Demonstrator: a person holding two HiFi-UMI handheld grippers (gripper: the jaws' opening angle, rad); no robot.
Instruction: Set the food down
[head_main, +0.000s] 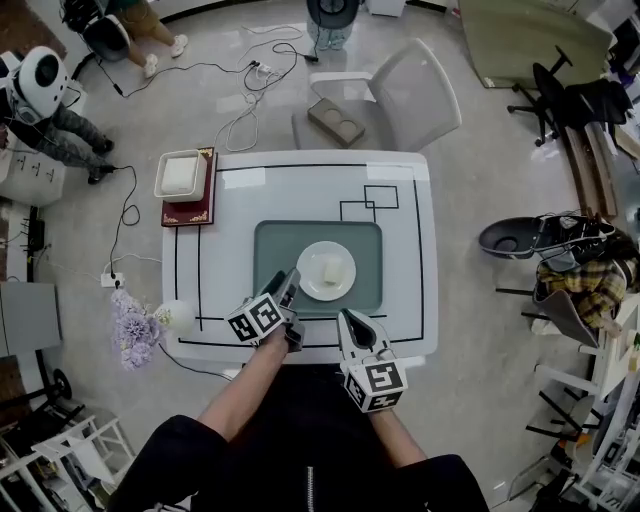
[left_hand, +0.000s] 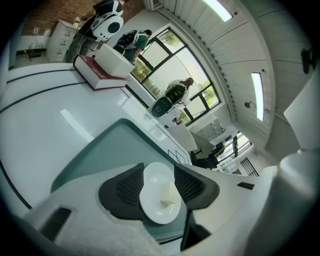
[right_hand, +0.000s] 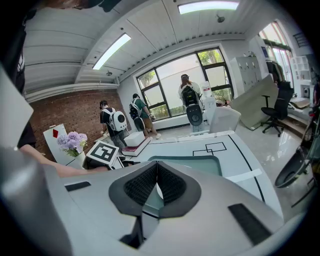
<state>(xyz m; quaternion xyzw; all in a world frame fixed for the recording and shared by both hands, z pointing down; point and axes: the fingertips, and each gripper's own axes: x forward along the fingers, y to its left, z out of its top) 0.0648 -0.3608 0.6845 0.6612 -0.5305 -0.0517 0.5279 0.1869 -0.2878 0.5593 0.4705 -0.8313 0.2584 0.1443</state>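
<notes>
- A white plate (head_main: 312, 283) with a pale piece of food (head_main: 332, 270) is seen resting on a teal placemat (head_main: 280, 245) at the middle of the white counter (head_main: 400, 250).
- The left hand-held gripper (head_main: 290, 287) is held with jaws apart just beside the plate's left rim; whether a pad touches the rim cannot be told.
- The right hand-held gripper (head_main: 350, 322) is held with jaws together and empty, near the counter's near edge.
- A red book (head_main: 190, 210) carrying a white box (head_main: 180, 173) is placed at the far left corner, well apart from the plate.
- Purple flowers (head_main: 135, 325) are seen at the near left corner, and a grey chair (head_main: 400, 100) beyond the counter.
- The food's kind cannot be made out.
</notes>
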